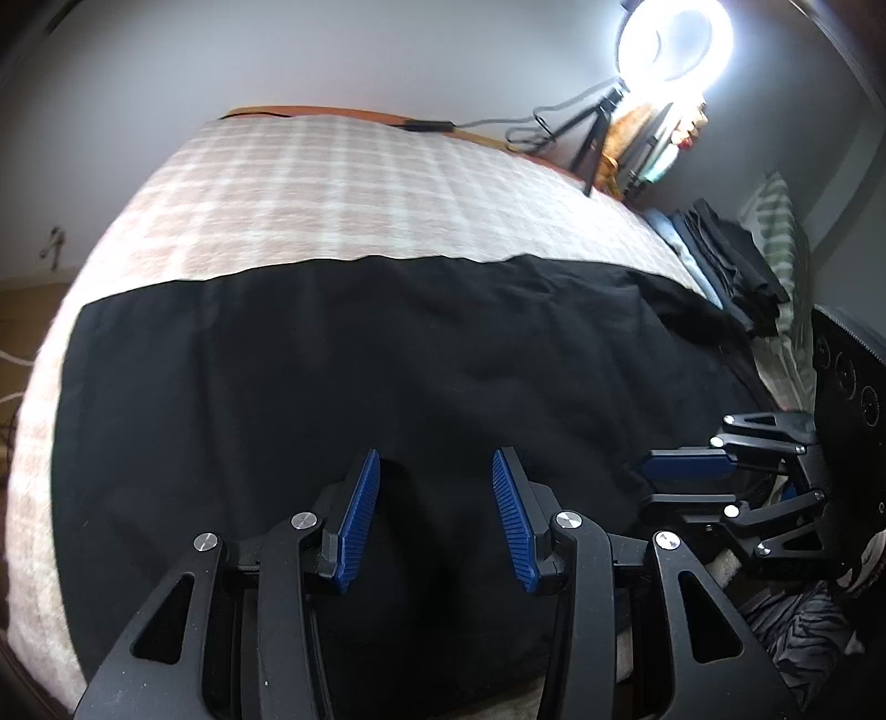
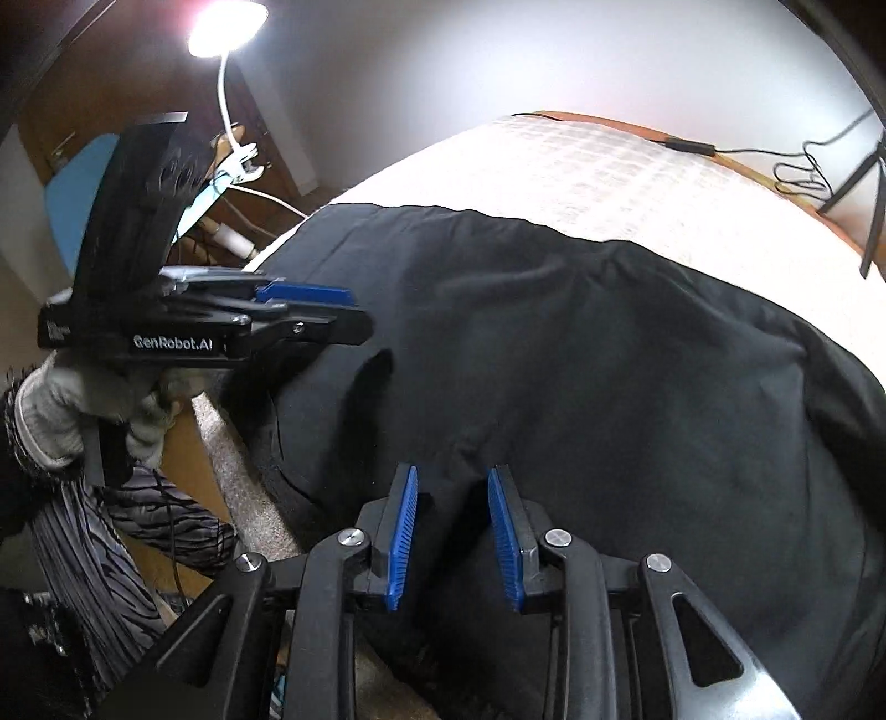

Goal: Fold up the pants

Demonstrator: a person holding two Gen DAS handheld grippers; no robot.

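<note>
In the left wrist view, the black cotton pants (image 1: 387,354) lie spread flat across the bed's pink-and-white checked blanket (image 1: 310,194). The left gripper (image 1: 437,512) hovers over them, blue pads wide apart, holding nothing. At 3 o'clock, the right gripper (image 1: 664,482) reaches in sideways.

In the right wrist view, the right gripper (image 2: 451,534) is parted over the pants (image 2: 609,360), empty. At 9 o'clock, a grey-gloved hand (image 2: 72,407) holds the left gripper (image 2: 332,307).

Pants (image 1: 387,360) spread flat across near half of bed (image 1: 310,188), w/ bare blanket beyond, up to wall. Left gripper (image 1: 436,515) over near edge of pants, jaws apart; right gripper (image 1: 659,482) just to its right, at same edge. Stack of folded clothes (image 1: 731,266) on bed's right side behind pants, ring light (image 1: 673,44) on tripod farther back at right corner.
</note>
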